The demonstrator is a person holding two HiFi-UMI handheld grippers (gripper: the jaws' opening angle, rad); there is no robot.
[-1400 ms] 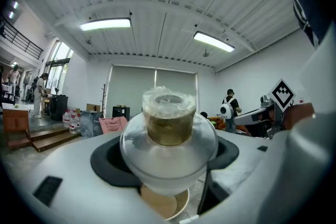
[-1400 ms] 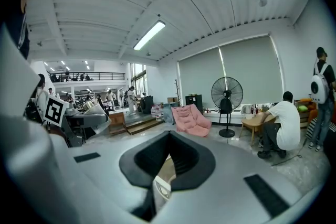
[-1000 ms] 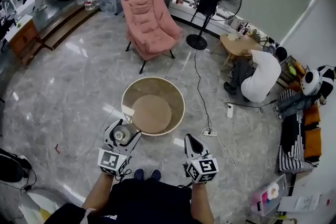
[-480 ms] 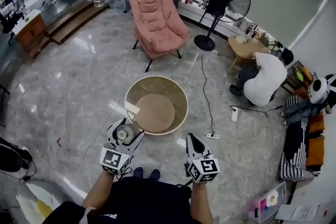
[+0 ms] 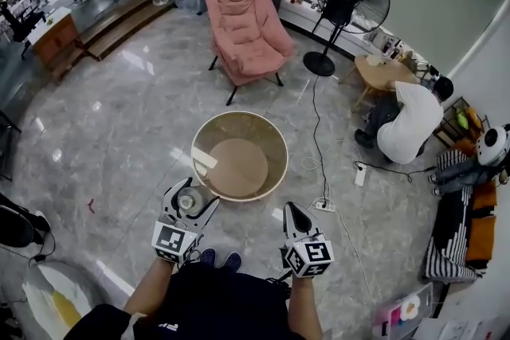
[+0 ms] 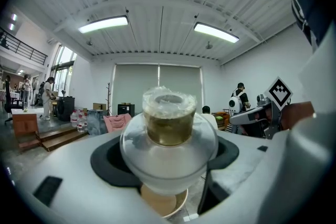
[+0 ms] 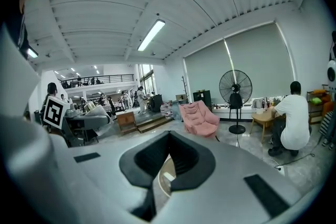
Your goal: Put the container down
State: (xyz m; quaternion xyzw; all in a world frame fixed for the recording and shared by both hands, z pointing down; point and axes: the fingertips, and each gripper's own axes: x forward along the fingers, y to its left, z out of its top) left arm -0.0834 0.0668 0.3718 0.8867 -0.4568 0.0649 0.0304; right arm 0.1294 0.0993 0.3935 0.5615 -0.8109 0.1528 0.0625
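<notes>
Container, a clear round-bellied plastic one w/ a brownish neck and a film-covered top (image 6: 169, 134), sits upright btwn the jaws of the L tongs (image 5: 192, 198). The jaws are closed onto its belly from both sides (the dark pads cup it snugly). In the head view it (image 5: 187, 202) hangs in the air just short of the round tan tabletop w/ a raised pale rim (image 5: 276, 149). That tabletop lies ahead of the L tongs and a little to their right. The R tongs (image 5: 288, 210) hold nothing: the jaws meet at the tips, w/ only the hollow btwn the pads left open. They hover over the floor beside the tabletop's near edge.

Step in hand, as I judge it: the container is held close to the drop spot, set-down not yet begun. The next move calls for reaching the L tongs forward past the rim and lowering till the base rests flat on the wood. Then the jaws ease apart w/o tipping it (R tongs look unneeded).
</notes>
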